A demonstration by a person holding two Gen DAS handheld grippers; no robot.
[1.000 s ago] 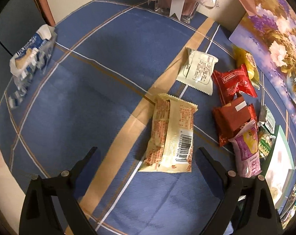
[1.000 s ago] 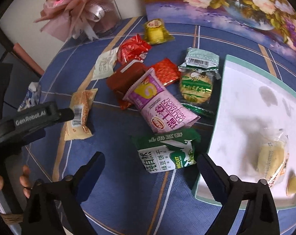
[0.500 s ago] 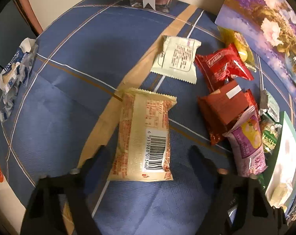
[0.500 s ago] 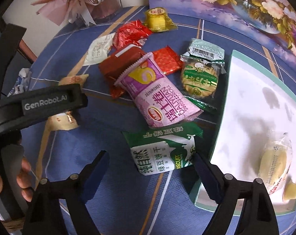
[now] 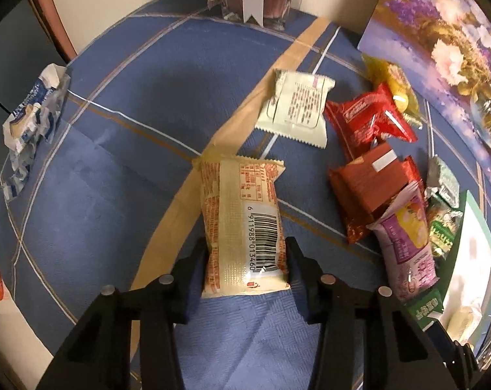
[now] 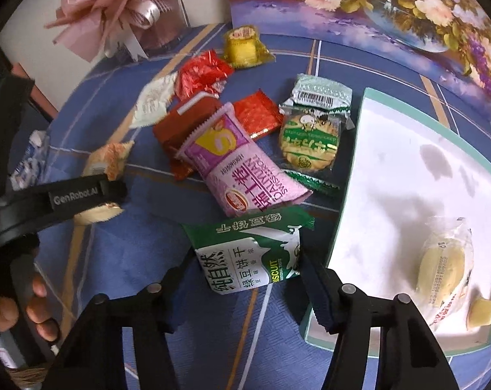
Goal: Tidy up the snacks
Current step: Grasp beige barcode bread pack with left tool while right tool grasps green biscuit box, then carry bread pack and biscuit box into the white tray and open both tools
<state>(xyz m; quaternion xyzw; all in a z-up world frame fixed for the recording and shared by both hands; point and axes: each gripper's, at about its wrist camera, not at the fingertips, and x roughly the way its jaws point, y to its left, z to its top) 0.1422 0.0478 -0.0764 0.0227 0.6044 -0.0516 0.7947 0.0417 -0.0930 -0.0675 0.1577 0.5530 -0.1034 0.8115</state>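
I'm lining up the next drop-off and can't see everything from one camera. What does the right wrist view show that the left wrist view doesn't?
Only the right wrist view shows the tray floor with a wrapped yellow pastry on it, and the right gripper with the green biscuit pack between its fingers.

Only the left wrist view shows the left gripper pinching the cream barcode packet.

Both show the pink packet, the red wrappers and the crumpled blue-white wrapper.
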